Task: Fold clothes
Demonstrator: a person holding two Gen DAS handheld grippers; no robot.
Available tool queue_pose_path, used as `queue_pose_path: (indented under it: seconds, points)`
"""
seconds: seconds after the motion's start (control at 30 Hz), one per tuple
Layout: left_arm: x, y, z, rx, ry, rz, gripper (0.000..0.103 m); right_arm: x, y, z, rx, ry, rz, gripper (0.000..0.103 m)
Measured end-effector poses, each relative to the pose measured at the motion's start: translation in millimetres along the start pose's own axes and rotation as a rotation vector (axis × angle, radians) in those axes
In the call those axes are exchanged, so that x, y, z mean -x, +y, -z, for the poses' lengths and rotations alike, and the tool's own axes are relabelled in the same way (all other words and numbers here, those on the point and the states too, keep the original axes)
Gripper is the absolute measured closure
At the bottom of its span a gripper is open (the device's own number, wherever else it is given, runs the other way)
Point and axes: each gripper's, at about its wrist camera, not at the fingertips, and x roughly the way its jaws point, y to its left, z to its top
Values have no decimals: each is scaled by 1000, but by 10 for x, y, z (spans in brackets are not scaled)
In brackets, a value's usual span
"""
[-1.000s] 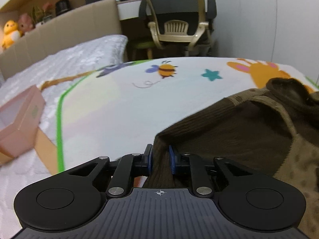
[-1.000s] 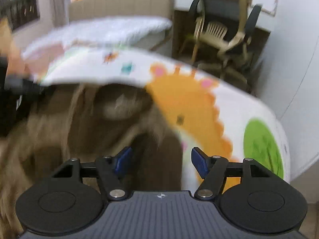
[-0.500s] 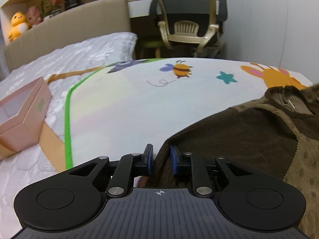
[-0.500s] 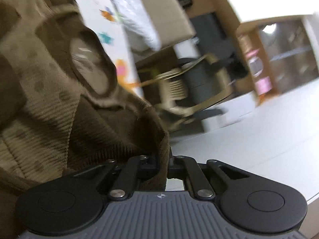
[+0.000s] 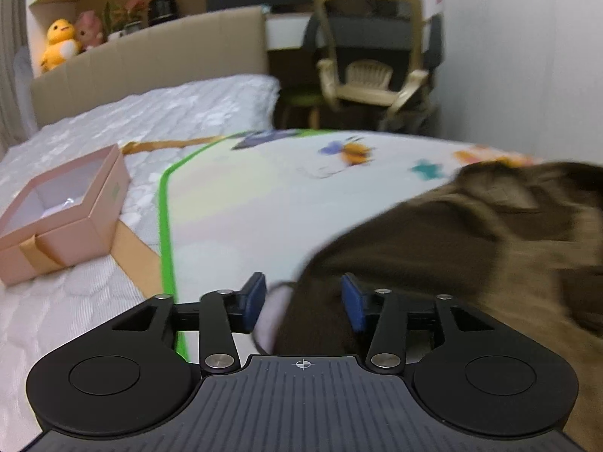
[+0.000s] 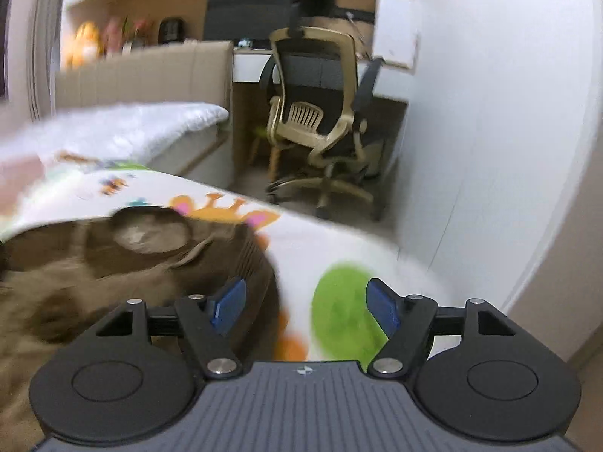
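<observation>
A brown knitted sweater (image 5: 471, 248) lies on a cartoon-print play mat (image 5: 264, 203) that covers the bed. My left gripper (image 5: 303, 303) is open, and a fold of the sweater's edge lies loose between its blue pads. In the right wrist view the sweater (image 6: 113, 275) shows its round neck opening and spreads to the left. My right gripper (image 6: 306, 307) is open over the sweater's right edge and the mat (image 6: 339, 263), holding nothing. Both views are blurred by motion.
A pink gift box (image 5: 64, 218) sits on the white quilted mattress (image 5: 150, 113) at the left. Beyond the bed's foot stands a beige office chair (image 6: 320, 132) by a desk. A white wall (image 6: 490, 150) runs close along the right. Plush toys (image 5: 62, 43) sit on the headboard shelf.
Both grippers have opened and let go of the sweater. The right gripper has swung back to level, facing the chair. The sweater has dropped onto the mat.
</observation>
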Motion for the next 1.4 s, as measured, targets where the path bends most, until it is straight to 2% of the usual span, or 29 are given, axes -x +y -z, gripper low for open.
queue_pose_path:
  seconds: [0.07,0.17,0.23,0.27,0.33,0.4,0.47,0.53,0.6,0.67,0.73,0.8,0.83,0.87,0.9,0.97,1.03,1.1,1.17,1.23,1.33,1.37,1.4]
  points:
    - [280,-133,95,3,-13,106,41,85,-81,294,-105,27,-59,32]
    - [665,-451,294,-5,-12,335,27,191,-191,760,-258,71,-148,32]
    - [817,-723,449,-38,15,477,22,82,-99,953,-274,104,-171,38]
    - [854,-846,518,-58,31,526,20,2,-22,1016,-274,120,-186,45]
    - [884,-1064,647,-106,58,578,16,-24,253,1048,-202,108,-192,46]
    - [869,-1202,744,-148,85,572,16,89,514,1096,-169,119,-267,64]
    - [845,-1243,795,-166,101,545,16,200,760,1147,-142,131,-341,74]
    - [825,-1193,795,-172,107,501,16,393,923,1159,-128,116,-407,78]
    - [823,-1087,792,-189,90,420,16,604,940,1131,-162,73,-466,83]
    - [819,-967,765,-211,62,315,16,805,861,1099,-179,14,-443,83]
    - [812,-818,745,-207,44,235,14,971,779,1081,-129,-17,-327,83]
    - [862,-691,711,-194,26,180,15,1074,808,1116,12,-33,-168,83]
    - [895,-636,696,-187,17,157,15,1100,866,1167,74,-24,-153,81]
    - [939,-587,685,-181,10,147,15,1123,928,1222,135,-13,-147,72]
    - [1000,-553,685,-173,5,165,15,1146,991,1278,196,-2,-142,58]
    - [1146,-530,722,-156,5,236,11,1142,1085,1355,268,21,-151,48]
    - [1253,-580,794,-159,7,299,10,1034,1089,1323,216,18,-148,48]
    - [1314,-683,884,-176,12,335,9,969,1134,1218,175,-26,-151,48]
    - [1303,-773,929,-180,22,351,9,923,1316,1132,276,-76,-140,45]
    - [1283,-842,955,-171,35,368,9,776,1588,1122,430,-95,-113,40]
    - [1230,-950,980,-159,49,395,8,483,1804,1172,528,-43,-124,40]
    - [1220,-986,989,-159,51,403,8,379,1867,1199,554,-23,-128,50]
    - [1217,-1023,999,-163,53,412,8,320,1903,1229,596,-26,-109,64]
